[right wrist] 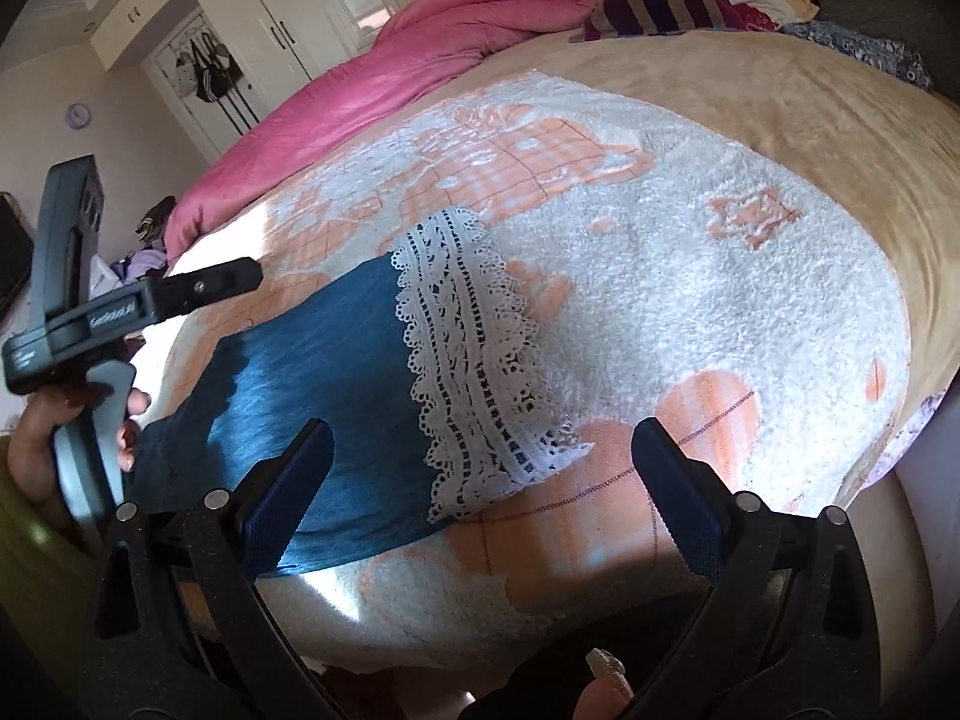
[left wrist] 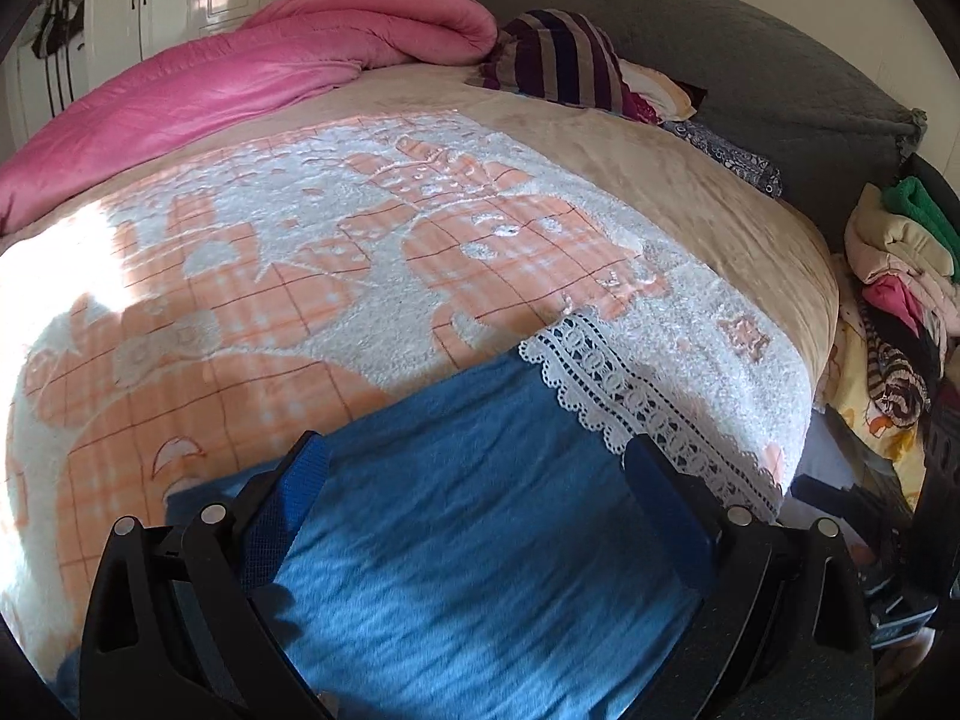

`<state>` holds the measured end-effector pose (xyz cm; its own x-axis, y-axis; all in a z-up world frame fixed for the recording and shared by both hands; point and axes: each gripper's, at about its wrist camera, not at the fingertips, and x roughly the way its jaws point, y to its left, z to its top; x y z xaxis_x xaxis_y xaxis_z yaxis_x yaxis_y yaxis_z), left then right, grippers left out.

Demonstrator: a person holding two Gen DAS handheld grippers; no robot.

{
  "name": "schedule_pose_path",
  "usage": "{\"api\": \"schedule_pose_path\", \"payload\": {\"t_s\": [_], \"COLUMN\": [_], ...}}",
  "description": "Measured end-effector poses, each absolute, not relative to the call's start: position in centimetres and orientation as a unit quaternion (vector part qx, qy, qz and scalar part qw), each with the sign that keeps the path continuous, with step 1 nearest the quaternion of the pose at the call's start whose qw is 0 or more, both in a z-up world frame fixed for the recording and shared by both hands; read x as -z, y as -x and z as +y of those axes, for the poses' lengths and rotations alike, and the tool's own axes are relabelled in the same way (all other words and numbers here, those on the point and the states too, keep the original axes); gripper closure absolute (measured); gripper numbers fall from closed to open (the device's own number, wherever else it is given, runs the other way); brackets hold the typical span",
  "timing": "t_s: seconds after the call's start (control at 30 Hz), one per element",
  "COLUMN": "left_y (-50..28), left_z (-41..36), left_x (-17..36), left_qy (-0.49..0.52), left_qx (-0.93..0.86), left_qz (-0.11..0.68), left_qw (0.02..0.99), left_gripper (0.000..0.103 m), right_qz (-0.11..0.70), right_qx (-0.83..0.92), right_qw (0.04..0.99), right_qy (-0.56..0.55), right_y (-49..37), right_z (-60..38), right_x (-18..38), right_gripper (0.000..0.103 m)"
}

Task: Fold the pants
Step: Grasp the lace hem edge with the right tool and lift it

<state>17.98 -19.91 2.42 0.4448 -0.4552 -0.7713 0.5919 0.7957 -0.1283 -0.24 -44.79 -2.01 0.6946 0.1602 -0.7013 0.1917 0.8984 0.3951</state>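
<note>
Pants point(right wrist: 312, 384) lie flat on the blanket point(right wrist: 690, 276) near the bed's front edge, long axis running from my left out to the lace hem point(right wrist: 480, 384) on the right. My left gripper point(left wrist: 474, 468) hangs wide open right above the blue cloth, gripping nothing. My right gripper point(right wrist: 480, 450), equally wide and empty, sits nearest the hem, so I judge it takes that end.

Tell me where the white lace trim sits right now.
The white lace trim edges the far end of the blue pants, lying on the white-and-orange blanket, ahead of the open right gripper.
</note>
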Motion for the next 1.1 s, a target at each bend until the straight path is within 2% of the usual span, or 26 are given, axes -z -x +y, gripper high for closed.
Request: {"api": "schedule_pose_path", "payload": {"t_s": [0.27, 0.6, 0.63, 0.73, 0.77, 0.83, 0.87, 0.93, 1.03, 1.1], "left_y": [-22.0, -26.3, -26.5, -26.7, -26.5, -26.2, -25.9, -25.6, -25.8, -25.7], "left_z": [-24.0, -26.1, -26.0, -25.9, -26.0, -26.2, -26.4, -26.8, -27.1, -27.3], "left_x": [-0.9, 4.1, 4.5, 5.4, 5.4, 5.4, 5.4, 5.4, 6.0, 6.1], "left_qy": [-0.129, -0.077, -0.062, -0.036, -0.033, -0.028, -0.034, -0.049, -0.023, -0.026], "left_qx": [0.338, 0.394, 0.402, 0.417, 0.430, 0.451, 0.459, 0.461, 0.471, 0.463], "left_qz": [0.433, 0.491, 0.499, 0.508, 0.507, 0.509, 0.507, 0.501, 0.506, 0.509], "left_qw": [0.826, 0.773, 0.765, 0.753, 0.746, 0.732, 0.728, 0.731, 0.723, 0.725], "left_gripper": [0.005, 0.006, 0.009, 0.037, 0.047, 0.060, 0.060, 0.059, 0.040, 0.047], "right_qz": [0.410, 0.427, 0.425, 0.416, 0.410, 0.396, 0.393, 0.388, 0.383, 0.384], "right_qx": [0.001, 0.007, 0.009, 0.005, 0.001, -0.013, -0.014, -0.014, -0.031, -0.039], "right_qw": [0.884, 0.879, 0.879, 0.882, 0.883, 0.884, 0.884, 0.883, 0.881, 0.881], "right_qy": [-0.226, -0.212, -0.214, -0.223, -0.230, -0.247, -0.253, -0.264, -0.277, -0.273], "right_y": [-0.7, -1.9, -2.0, -2.3, -2.3, -2.1, -2.1, -2.3, -2.7, -3.2], "right_z": [-43.7, -42.4, -42.4, -42.5, -42.7, -43.1, -43.3, -43.7, -43.6, -43.4], "right_x": [3.3, 5.0, 5.0, 5.0, 4.9, 4.8, 4.8, 4.9, 4.9, 5.1], "right_gripper": [0.009, 0.009, 0.009, 0.009, 0.010, 0.031, 0.040, 0.044, 0.047, 0.049]}}
